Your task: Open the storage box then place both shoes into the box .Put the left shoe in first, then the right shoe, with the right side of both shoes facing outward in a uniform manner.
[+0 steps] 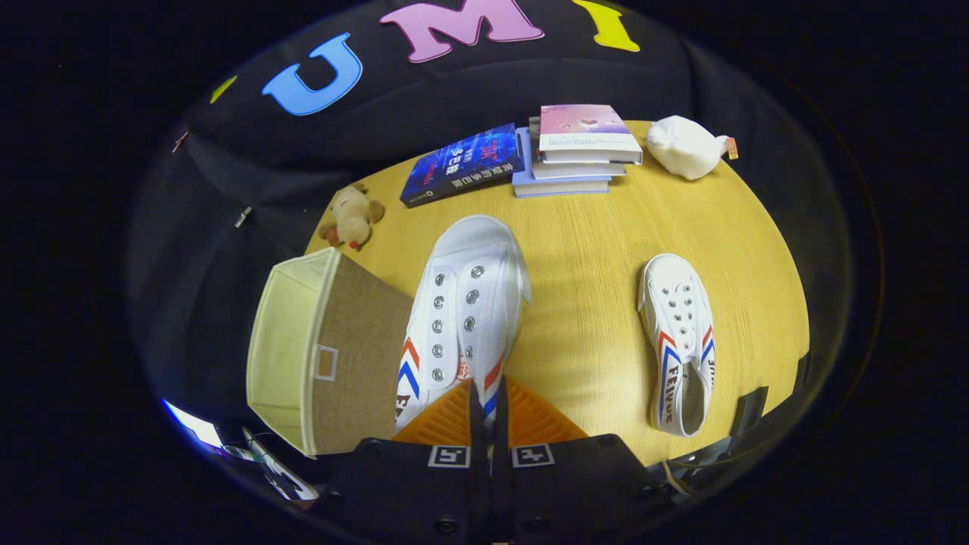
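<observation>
Storage box (pixel 303 356), open, at the table's (pixel 590 318) left edge; brown plush toy (pixel 352 217) behind it. Gripper (pixel 484 401) fingers pinched on the heel of one white shoe (pixel 463 303), raised beside the box. Second shoe (pixel 679 341) lying well apart, rightward. Books (pixel 579 151) and white plush (pixel 685 146) beyond.

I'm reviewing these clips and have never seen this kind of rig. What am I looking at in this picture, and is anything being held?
This is a fisheye camera riding on a handheld two-finger gripper, looking forward along its fingers. The fingers are closed on the rear part of a white shoe, which extends ahead of them. Beside it stands an open fabric storage box. A second white shoe lies apart on the wooden table. Beyond are books, a dark book, a brown plush toy and a white plush toy.
</observation>
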Available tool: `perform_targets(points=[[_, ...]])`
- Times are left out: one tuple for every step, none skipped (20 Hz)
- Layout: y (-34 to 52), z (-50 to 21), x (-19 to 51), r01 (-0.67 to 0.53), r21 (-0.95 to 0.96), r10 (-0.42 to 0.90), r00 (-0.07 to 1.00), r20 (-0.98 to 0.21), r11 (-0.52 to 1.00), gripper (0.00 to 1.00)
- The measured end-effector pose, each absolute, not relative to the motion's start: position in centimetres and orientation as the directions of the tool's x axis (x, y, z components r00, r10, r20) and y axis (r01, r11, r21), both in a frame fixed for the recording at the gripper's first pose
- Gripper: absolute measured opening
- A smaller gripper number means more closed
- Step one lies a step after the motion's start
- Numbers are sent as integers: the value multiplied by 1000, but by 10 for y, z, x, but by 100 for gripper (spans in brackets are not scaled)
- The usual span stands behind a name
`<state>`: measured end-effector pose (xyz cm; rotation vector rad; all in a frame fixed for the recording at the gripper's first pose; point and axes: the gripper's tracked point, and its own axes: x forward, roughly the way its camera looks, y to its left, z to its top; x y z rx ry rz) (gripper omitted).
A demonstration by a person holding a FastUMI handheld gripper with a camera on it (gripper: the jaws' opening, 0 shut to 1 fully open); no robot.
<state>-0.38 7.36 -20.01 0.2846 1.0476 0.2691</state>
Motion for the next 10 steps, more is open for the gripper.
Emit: perform_targets(points=[[83, -184, -3, -85, 369, 361, 488, -795, 926, 5], [94, -170, -2, -87, 386, 376, 501, -779, 918, 5], [107, -155, -2, -88, 410, 394, 512, -763, 908, 5], [120, -142, -4, -93, 437, 419, 517, -747, 894, 5], [136, -130, -5, -98, 466, 445, 519, -730, 879, 5], [152, -120, -6, -104, 493, 469, 521, -713, 864, 5], [168, -111, -8, -108, 519, 493, 520, -697, 848, 5], [185, -103, -11, -111, 541, 513, 517, -685, 834, 5], [202, -98, -16, -114, 561, 533, 513, -674, 820, 5], [217, -93, -17, -124, 576, 551, 504, -665, 808, 5]])
